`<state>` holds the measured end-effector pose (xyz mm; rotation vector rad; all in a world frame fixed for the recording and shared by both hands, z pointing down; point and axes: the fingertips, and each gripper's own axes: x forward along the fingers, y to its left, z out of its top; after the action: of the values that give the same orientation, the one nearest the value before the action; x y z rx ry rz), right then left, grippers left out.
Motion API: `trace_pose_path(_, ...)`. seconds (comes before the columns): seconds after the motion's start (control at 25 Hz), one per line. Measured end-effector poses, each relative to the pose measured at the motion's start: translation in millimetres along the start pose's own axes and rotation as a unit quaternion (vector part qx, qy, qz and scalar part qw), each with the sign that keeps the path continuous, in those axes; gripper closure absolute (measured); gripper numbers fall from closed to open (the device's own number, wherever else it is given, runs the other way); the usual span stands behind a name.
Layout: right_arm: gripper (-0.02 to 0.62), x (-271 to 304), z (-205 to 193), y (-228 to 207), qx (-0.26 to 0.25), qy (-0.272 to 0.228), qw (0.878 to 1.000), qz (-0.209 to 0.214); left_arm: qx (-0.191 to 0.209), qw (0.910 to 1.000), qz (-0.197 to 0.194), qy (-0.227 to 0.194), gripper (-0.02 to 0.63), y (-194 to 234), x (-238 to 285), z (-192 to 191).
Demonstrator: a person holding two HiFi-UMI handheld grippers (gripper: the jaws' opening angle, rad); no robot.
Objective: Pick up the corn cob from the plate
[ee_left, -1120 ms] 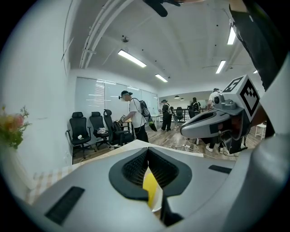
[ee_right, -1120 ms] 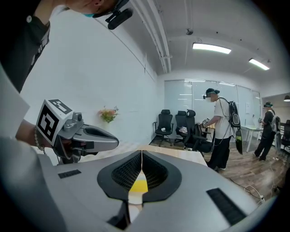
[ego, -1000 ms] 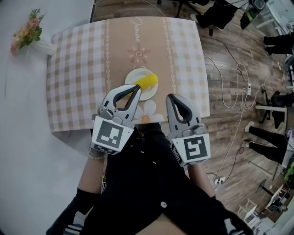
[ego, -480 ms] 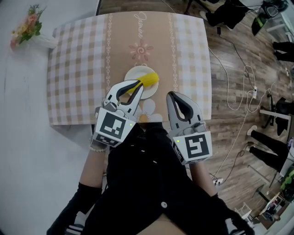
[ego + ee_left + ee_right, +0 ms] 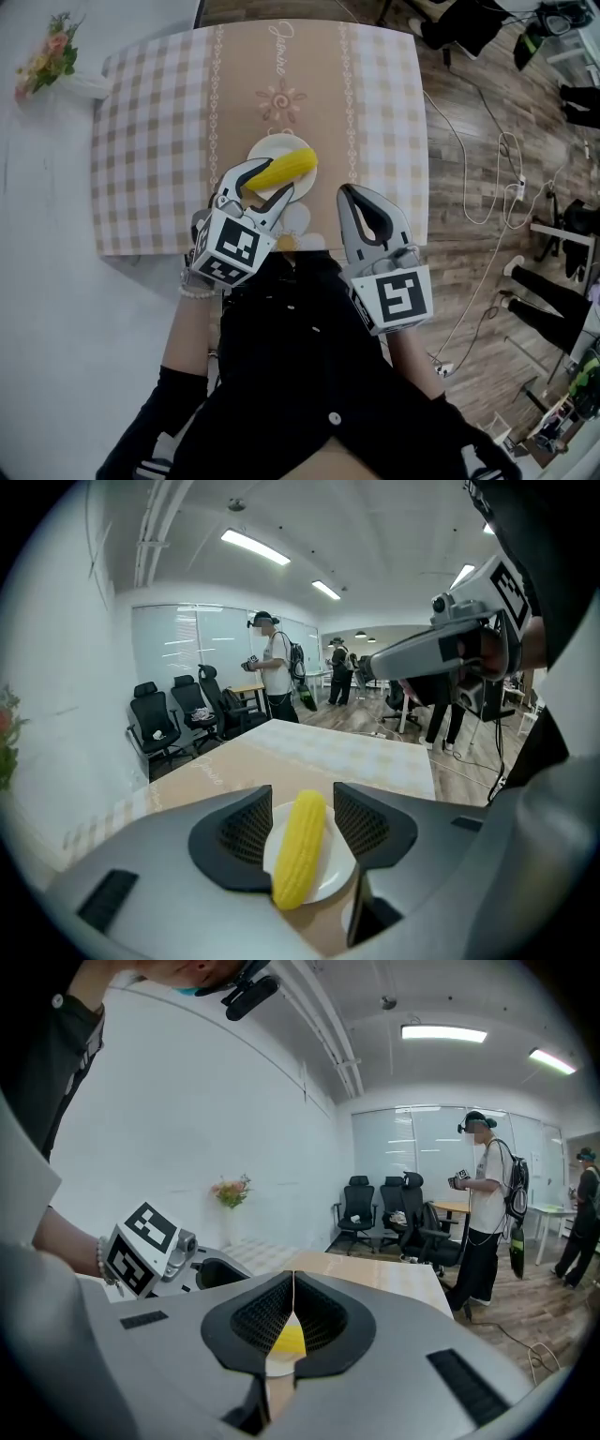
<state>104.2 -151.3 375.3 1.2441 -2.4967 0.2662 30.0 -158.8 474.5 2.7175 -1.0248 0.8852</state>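
The left hand-held gripper point(image 5: 272, 178) is opening its jaws, and the corn point(image 5: 286, 169) between them fills most of the gap, with the plate point(image 5: 258, 147) close beneath. Around the plate the worktop point(image 5: 281, 66) lies bare on the far side and on both flanks, and the flowers point(image 5: 42, 61) stand well apart beside its far left corner. The right hand-held gripper point(image 5: 352, 192), jaws together, hangs over the near edge just right of the plate, narrowing the way in from that side.

Bright even light from ceiling strip lamps point(image 5: 255, 547); strong fisheye distortion, dark vignetted corners.
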Motion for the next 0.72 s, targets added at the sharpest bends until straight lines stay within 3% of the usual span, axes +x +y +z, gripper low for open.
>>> trace_pose_path(0.32, 0.554, -7.4, -10.8, -12.1, 0.003, 0.010, 1.000, -0.004, 0.015, 0.9980, -0.031, 0.053, 0.349, -12.3, 32.1, -26.5)
trace_pose_path(0.72, 0.554, -8.8, -20.0, -24.0, 0.008, 0.019, 1.000, -0.003, 0.048, 0.9920, -0.044, 0.108, 0.348, -8.0, 66.2, -54.5)
